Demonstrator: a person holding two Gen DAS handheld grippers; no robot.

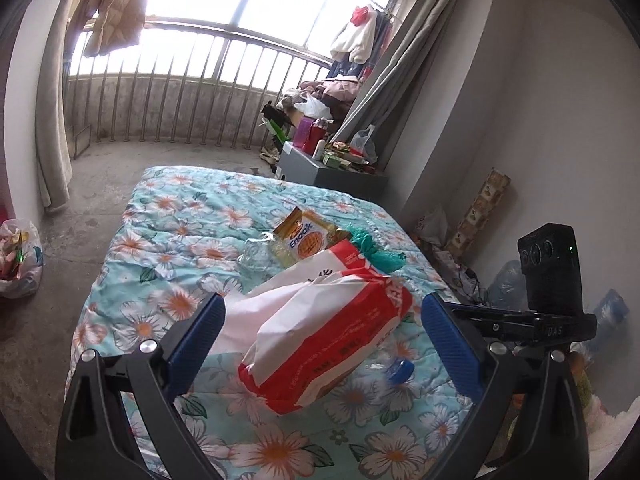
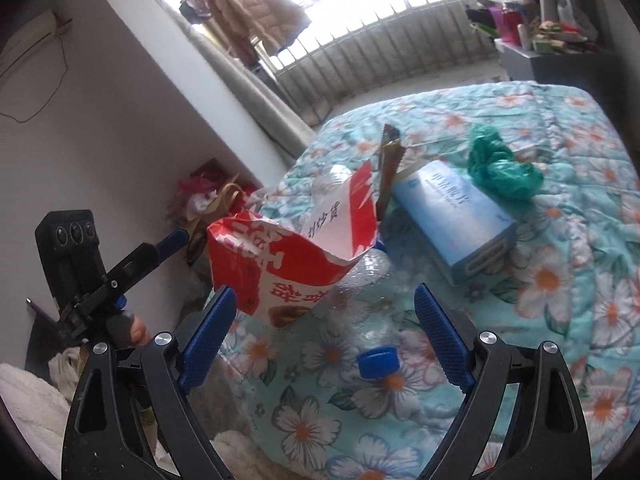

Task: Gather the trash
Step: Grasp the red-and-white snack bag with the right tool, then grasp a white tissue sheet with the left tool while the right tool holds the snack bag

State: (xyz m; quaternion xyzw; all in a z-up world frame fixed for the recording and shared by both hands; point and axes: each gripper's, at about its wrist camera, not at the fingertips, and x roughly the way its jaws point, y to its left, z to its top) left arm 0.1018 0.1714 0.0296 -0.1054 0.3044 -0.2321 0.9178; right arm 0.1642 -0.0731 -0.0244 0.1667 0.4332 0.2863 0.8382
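A bed [image 1: 168, 264] covered by a turquoise quilt printed with white and orange flowers carries everything. Near its middle lies a red-and-white paper bag [image 1: 320, 332], crumpled and open. A clear plastic bottle [image 2: 360, 312] with a blue cap [image 2: 378, 362] lies touching the bag. Beyond the bag rest a yellow biscuit wrapper [image 1: 306, 240], a light blue carton [image 2: 452, 220] and a bunched green plastic bag [image 2: 502, 164].

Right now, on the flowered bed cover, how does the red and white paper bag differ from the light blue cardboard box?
The red and white paper bag stands with its mouth open and its walls creased; the light blue cardboard box lies flat, closed and crisp. The bag touches the clear plastic bottle with a blue cap; the box lies apart from it. Both carry printed characters.
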